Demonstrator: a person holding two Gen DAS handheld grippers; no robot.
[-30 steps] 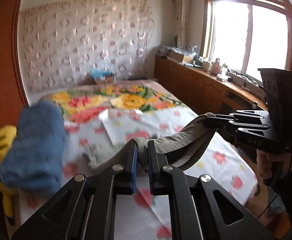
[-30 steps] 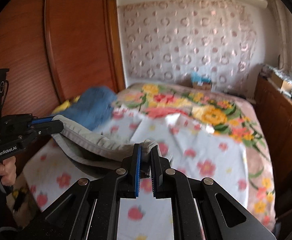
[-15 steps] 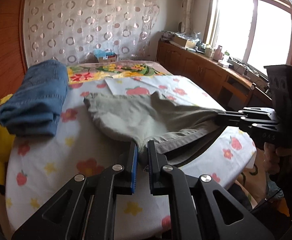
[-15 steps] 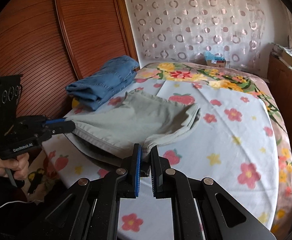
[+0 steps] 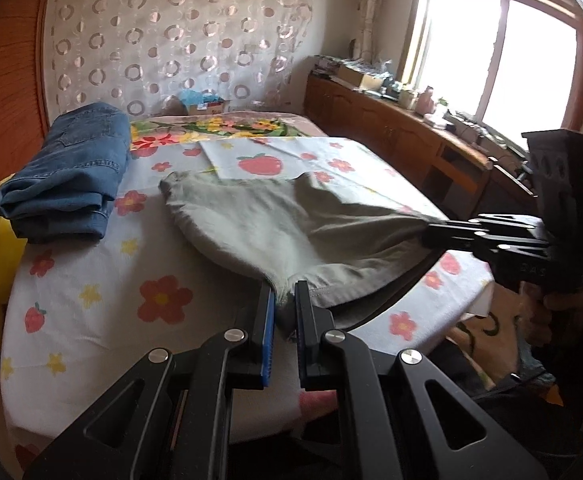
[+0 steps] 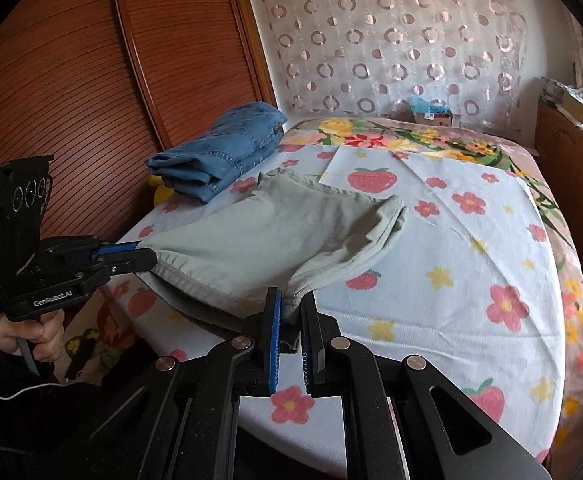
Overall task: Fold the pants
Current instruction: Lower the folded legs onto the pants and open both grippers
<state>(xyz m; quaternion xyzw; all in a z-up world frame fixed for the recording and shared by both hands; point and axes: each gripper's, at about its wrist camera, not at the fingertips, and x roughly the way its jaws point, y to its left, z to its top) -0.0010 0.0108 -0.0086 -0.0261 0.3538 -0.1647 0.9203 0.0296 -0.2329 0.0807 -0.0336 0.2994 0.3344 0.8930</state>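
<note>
At the near edge of the bed (image 6: 471,292), my left claw (image 5: 284,312) is clamped on one corner of the grey-green pants (image 5: 275,224), and my right claw (image 6: 290,316) is pinched tight on the other corner. Waist edge is stretched between them, sagging a little over the bed edge. Fabric is soft and creased; the far end lies folded on the floral sheet. Folded blue jeans (image 6: 223,152) sit beyond, apart from the pants.
</note>
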